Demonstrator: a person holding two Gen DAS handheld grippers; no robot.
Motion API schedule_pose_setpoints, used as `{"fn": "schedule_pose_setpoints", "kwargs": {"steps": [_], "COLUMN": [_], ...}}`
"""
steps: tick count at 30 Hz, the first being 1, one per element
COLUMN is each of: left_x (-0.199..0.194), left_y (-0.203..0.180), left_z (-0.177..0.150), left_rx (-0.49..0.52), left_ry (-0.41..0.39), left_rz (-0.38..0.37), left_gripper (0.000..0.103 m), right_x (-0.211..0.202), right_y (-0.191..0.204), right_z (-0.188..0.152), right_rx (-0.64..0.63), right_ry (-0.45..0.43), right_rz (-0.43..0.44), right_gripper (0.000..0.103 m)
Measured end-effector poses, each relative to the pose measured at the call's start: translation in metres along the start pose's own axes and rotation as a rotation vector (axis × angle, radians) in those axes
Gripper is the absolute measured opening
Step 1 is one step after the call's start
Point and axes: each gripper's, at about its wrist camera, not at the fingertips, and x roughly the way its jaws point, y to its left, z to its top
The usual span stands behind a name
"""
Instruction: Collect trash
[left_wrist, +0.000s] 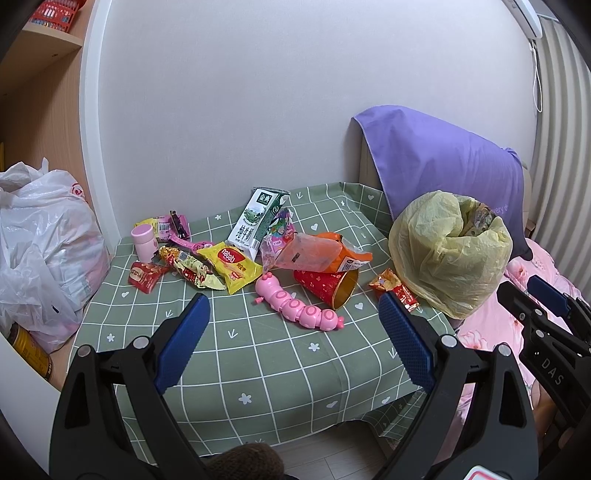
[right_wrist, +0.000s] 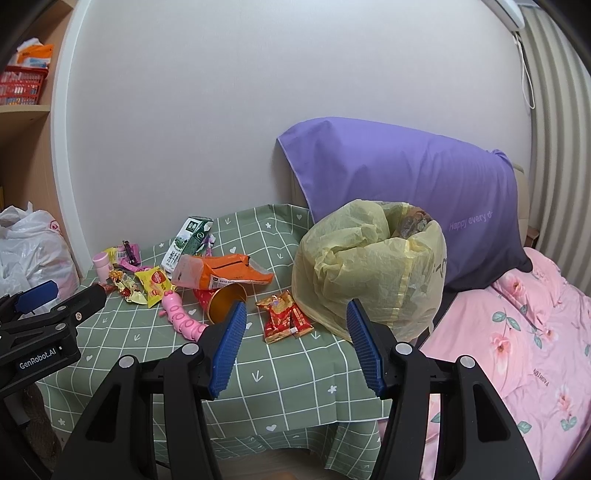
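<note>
- My green checked tablecloth (left_wrist: 258, 369) covers a small table against the white wall.
- Red paper cup (left_wrist: 327, 288) lies mid-table, mouth toward the near right corner.
- Yellow-lined bin (right_wrist: 369, 273) stands at the right edge.
- I hold left gripper (left_wrist: 293, 325) and right gripper (right_wrist: 297, 325) apart, empty.

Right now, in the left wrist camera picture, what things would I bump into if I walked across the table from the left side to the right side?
White plastic bag → pink cup → yellow nabati packet → pink caterpillar toy → red paper cup → red snack wrapper → yellow trash bag.
</note>
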Motion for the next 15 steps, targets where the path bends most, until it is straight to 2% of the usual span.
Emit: {"fn": "schedule_pose_setpoints", "kwargs": {"steps": [15], "left_x": [0.005], "left_y": [0.0037], "left_z": [-0.0026], "left_rx": [-0.017], "left_ry": [0.015], "left_rz": [0.004], "left_gripper": [0.088], "right_x": [0.0069], "right_y": [0.0028], "right_z": [-0.0027], "right_rx": [-0.009], "right_ry": [0.02], "right_rz": [0.009], "right_gripper": [0.054]}}
